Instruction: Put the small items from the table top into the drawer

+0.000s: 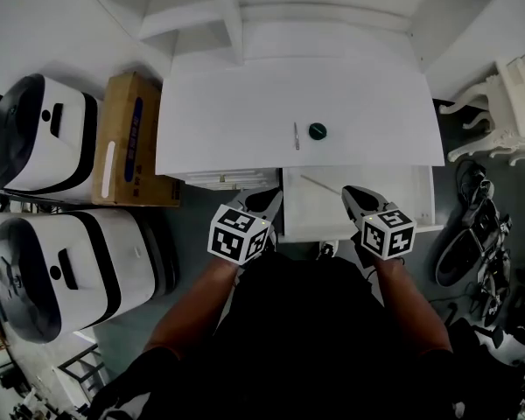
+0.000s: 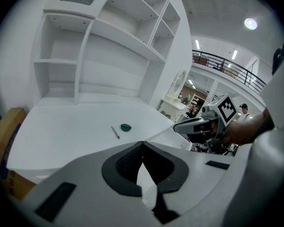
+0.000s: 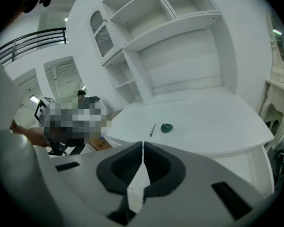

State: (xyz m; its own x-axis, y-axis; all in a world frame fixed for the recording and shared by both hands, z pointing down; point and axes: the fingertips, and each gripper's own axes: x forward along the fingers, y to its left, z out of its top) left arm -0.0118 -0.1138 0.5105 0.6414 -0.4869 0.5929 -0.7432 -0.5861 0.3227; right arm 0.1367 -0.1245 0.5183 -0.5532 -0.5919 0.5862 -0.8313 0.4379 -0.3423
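On the white table top (image 1: 227,103) lie a thin metal pin (image 1: 296,136) and a dark green round disc (image 1: 317,131), side by side near the front edge. Below them the right-hand drawer (image 1: 394,201) stands pulled out, and a thin rod (image 1: 319,185) lies inside it. My left gripper (image 1: 269,199) hovers shut and empty at the drawer's left front corner. My right gripper (image 1: 351,194) is shut and empty over the drawer. The pin (image 2: 115,132) and disc (image 2: 126,127) show ahead of the left gripper (image 2: 142,143). They lie further off from the right gripper (image 3: 142,144), the pin (image 3: 152,129) left of the disc (image 3: 166,127).
A cardboard box (image 1: 131,138) and two white-and-black machines (image 1: 39,134) (image 1: 61,265) stand left of the desk. A shut drawer (image 1: 223,180) is at the left front. Open shelves (image 1: 245,16) rise behind the table top. A white ornate chair (image 1: 507,103) and floor cables (image 1: 481,234) are at the right.
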